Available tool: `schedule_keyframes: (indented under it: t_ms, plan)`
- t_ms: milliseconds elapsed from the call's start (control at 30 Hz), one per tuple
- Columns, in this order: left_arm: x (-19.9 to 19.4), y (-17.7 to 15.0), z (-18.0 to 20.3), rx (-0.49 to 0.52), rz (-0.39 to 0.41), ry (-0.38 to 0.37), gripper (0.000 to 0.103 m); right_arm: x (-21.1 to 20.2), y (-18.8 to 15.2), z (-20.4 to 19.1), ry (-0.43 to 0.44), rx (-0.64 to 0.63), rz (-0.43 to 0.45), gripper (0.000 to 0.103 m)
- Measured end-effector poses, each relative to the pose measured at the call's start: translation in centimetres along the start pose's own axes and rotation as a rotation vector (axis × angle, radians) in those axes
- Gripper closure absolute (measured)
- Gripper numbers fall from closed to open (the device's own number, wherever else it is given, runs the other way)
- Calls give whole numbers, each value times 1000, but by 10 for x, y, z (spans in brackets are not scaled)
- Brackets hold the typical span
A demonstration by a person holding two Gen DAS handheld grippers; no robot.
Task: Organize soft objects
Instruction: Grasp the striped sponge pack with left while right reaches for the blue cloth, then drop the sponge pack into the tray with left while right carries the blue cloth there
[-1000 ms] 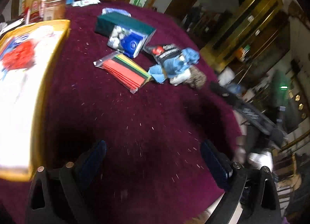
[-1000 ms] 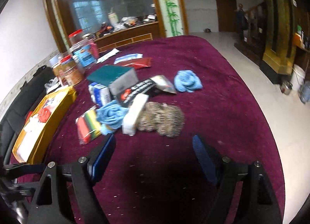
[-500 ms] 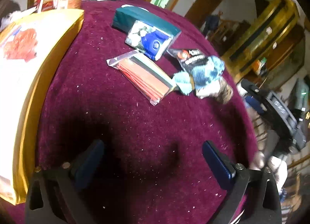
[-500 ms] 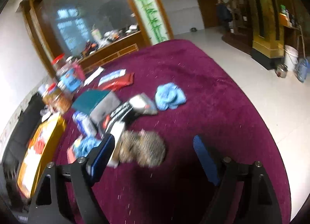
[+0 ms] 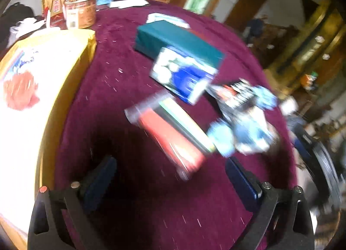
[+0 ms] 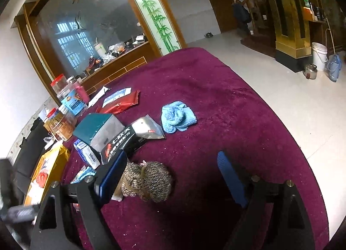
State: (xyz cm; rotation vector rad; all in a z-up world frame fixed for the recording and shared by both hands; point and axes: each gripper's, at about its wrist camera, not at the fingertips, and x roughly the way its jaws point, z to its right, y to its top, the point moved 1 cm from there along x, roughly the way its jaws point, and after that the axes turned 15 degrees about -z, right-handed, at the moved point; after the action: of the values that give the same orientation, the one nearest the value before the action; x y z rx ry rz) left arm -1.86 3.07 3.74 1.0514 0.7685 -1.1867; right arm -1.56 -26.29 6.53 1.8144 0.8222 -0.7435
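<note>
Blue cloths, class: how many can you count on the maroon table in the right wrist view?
2. One blue cloth lies alone mid-table, beside the silver pouch. A second, teal-blue one peeks out by the right gripper's left finger, largely hidden. More may be covered.

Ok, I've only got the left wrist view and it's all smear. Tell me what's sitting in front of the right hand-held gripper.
Observer: The right hand-held gripper is open, and a brown knitted bundle lies between its fingers, close to the left one, not gripped.
Operator: Now give me any loose cloth away from the pile.
Observer: One light blue cloth lies alone on the maroon tablecloth, just right of a silver pouch.
Operator: Now check behind the teal box.
Observer: A red foil pouch lies flat there, beside a white-and-blue packet.
</note>
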Motion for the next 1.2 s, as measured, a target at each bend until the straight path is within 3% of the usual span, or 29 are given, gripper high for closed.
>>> schedule_keyframes:
  t_ms: [133,233,267,367,433,600,867,1067,1200]
  plan:
    - [27,38,-5,-87,-22,114,2,2,0,-1,14,-11,-15,18]
    - [43,49,4,-63,8,229,3,1,-1,-3,15,-23,-15,18]
    - [49,51,8,-44,13,260,11,2,-2,-4,15,-25,-17,18]
    - [56,43,22,60,46,317,52,2,-2,-5,16,-27,-19,18]
    - [53,35,31,133,47,290,61,2,-2,-5,15,-25,-21,18]
    - [35,13,24,169,33,185,78,2,-3,-5,13,-25,-23,18]
    - [-5,-18,21,173,70,23,80,8,-3,-6,-17,-35,-40,18]
    - [-45,-40,11,175,125,-80,80,3,-5,-6,47,-38,-24,18]
    - [-77,-60,-8,163,191,-102,80,-12,-15,-41,86,-174,-4,18]
